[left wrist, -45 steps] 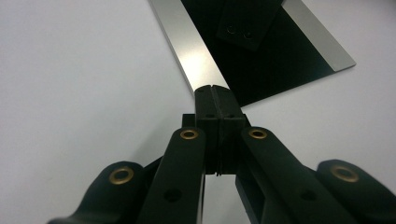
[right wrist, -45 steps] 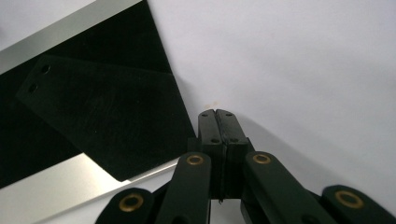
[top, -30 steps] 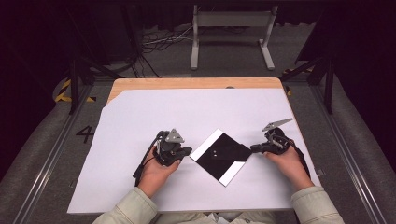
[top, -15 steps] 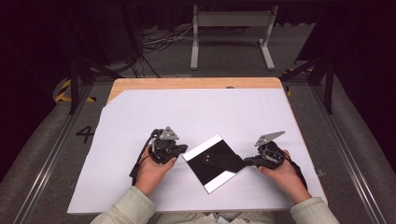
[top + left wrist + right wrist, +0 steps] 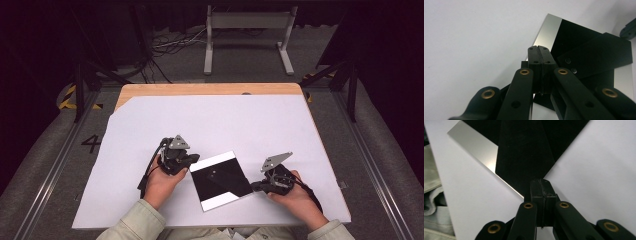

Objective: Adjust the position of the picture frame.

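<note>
1. Comparing with one second earlier: the black-and-silver sheet point(image 5: 220, 180) has turned from a diamond toward square on the white-covered bench point(image 5: 210, 120).
2. Left hand-held gripper point(image 5: 192, 161) pinches its upper-left corner, jaws closed; right hand-held gripper point(image 5: 256, 186) clamps its right corner.
3. Right gripper view shows a sleeve point(image 5: 431, 195).

Black left gripper point(image 5: 192, 161) and right gripper point(image 5: 255, 187), brass-coloured rivets, grey three-cornered plates, black cables, pale beige sleeves point(image 5: 132, 225).

Mirror plate point(image 5: 220, 180): glossy, reflective, smooth. Gripper jaws: matt black plastic, brass rivets. Table cover point(image 5: 210, 125): matt white paper over wood.
</note>
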The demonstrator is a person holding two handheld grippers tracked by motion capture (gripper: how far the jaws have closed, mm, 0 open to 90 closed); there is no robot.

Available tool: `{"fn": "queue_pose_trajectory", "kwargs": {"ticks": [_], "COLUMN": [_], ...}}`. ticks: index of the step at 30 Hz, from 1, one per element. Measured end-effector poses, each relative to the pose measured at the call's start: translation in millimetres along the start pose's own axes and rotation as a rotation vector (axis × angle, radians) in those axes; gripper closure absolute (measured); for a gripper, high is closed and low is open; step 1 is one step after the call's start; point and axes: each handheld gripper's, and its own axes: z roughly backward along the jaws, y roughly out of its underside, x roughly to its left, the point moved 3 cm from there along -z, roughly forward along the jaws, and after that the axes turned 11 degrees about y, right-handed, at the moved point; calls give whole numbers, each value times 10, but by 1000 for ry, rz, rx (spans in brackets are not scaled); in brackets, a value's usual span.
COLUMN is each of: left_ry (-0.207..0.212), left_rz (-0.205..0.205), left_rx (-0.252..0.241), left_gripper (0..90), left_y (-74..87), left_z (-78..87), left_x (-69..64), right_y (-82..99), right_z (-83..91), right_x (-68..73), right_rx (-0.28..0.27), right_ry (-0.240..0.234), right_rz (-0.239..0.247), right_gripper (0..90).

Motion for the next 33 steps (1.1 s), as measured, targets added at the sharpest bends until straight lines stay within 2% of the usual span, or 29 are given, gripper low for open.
{"fn": "queue_pose_trajectory", "kwargs": {"ticks": [2,4,7,12,15,17,21,28,33], "left_ry": [-9,-19,-37,-92,-101,-96,-104,-102,-118], "left_rz": [8,16,31,107,147,171,179,183,187], "left_rx": [0,0,18,99,145,158,181,160,127], "left_gripper": [899,900,900,900,900,900,900,900,900], "left_y": [11,22,44,123,174,205,226,236,182], "left_z": [17,38,51,-8,-26,-37,-94,-112,-191], "left_x": [19,39,67,168,214,217,222,227,258], "right_y": [-9,-6,-8,-35,-34,-21,1,94,169], "right_z": [-3,-3,21,124,174,207,272,412,488], "right_x": [30,16,-27,-107,-167,-221,-331,-562,-671], "right_rx": [1,-4,-21,-74,-89,-100,-117,-146,-161], "right_ry": [3,-5,27,76,101,119,153,199,207], "right_rz": [19,16,8,-11,-24,-41,-68,-141,-193], "right_gripper": [900,900,900,900,900,900,900,900,900]}}
